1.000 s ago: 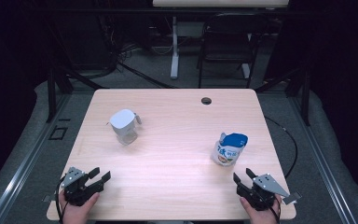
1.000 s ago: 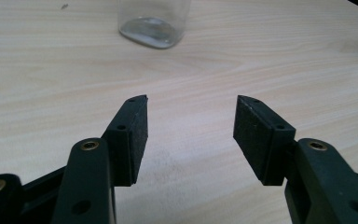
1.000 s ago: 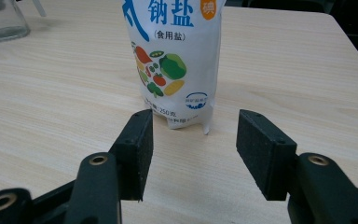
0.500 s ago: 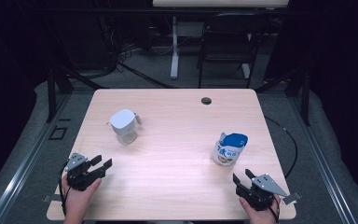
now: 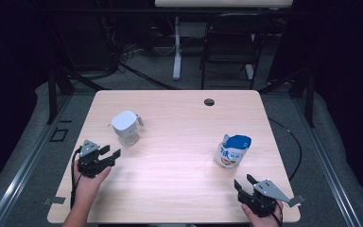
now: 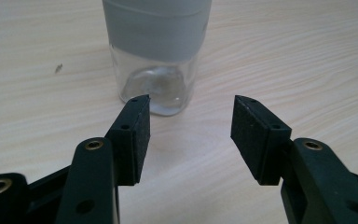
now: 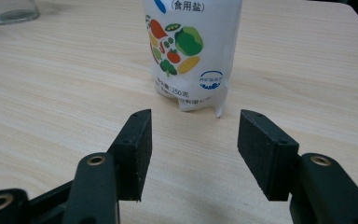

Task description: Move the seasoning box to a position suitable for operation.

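Left gripper lines up on the glass jar, nothing gripped yet.
Jar (image 5: pixel 125 128) stands upright at 10 o'clock on the table (image 5: pixel 179 189); left gripper (image 5: pixel 108 155) sits just at its 7 o'clock, jaws apart and empty, jar off-centre toward one pad, so it should re-centre before closing. Right gripper (image 5: pixel 245 181) waits wide open, empty, near the salt bag (image 5: pixel 231 151) at 4 o'clock.

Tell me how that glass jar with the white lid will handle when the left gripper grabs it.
The glass jar looks rigid, so the pads should not dent it, but clear glass is probably smooth and could slip. It seems empty, hence likely light. It stands taller than its base is wide, so an off-centre nudge from the open left gripper might tip it, and it could break if it falls.
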Action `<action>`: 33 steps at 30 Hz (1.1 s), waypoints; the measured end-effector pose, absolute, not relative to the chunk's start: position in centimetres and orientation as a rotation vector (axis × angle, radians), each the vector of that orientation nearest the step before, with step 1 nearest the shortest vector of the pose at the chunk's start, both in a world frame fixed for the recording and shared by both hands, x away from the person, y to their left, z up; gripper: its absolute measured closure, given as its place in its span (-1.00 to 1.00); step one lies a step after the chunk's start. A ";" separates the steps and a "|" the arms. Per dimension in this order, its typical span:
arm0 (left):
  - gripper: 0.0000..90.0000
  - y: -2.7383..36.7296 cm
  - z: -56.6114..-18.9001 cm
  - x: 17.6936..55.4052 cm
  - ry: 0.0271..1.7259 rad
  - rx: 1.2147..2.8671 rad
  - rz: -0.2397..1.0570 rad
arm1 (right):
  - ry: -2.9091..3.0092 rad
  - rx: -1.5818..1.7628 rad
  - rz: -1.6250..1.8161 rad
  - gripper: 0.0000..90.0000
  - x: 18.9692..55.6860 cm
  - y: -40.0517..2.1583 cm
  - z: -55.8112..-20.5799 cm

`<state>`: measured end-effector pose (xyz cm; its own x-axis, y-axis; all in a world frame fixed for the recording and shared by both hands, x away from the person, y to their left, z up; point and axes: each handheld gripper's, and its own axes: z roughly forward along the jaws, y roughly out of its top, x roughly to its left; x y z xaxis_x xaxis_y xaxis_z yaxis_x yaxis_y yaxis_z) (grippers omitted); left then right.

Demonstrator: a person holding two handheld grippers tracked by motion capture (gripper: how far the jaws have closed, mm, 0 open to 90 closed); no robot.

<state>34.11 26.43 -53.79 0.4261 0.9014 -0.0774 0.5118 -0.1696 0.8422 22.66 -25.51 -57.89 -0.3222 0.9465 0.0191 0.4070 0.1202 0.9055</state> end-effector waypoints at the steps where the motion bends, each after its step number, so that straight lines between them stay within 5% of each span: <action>1: 0.04 26.4 -53.8 34.1 1.211 1.824 0.573 | 1.806 1.311 1.172 -0.01 22.6 -25.6 -57.9; 7: -0.20 25.8 -53.3 36.0 1.175 1.873 0.616 | 1.796 1.322 1.173 -0.02 22.5 -25.8 -57.9; 33: -0.44 25.7 -52.9 40.9 1.203 1.877 0.595 | 1.791 1.348 1.168 -0.04 22.3 -25.9 -58.1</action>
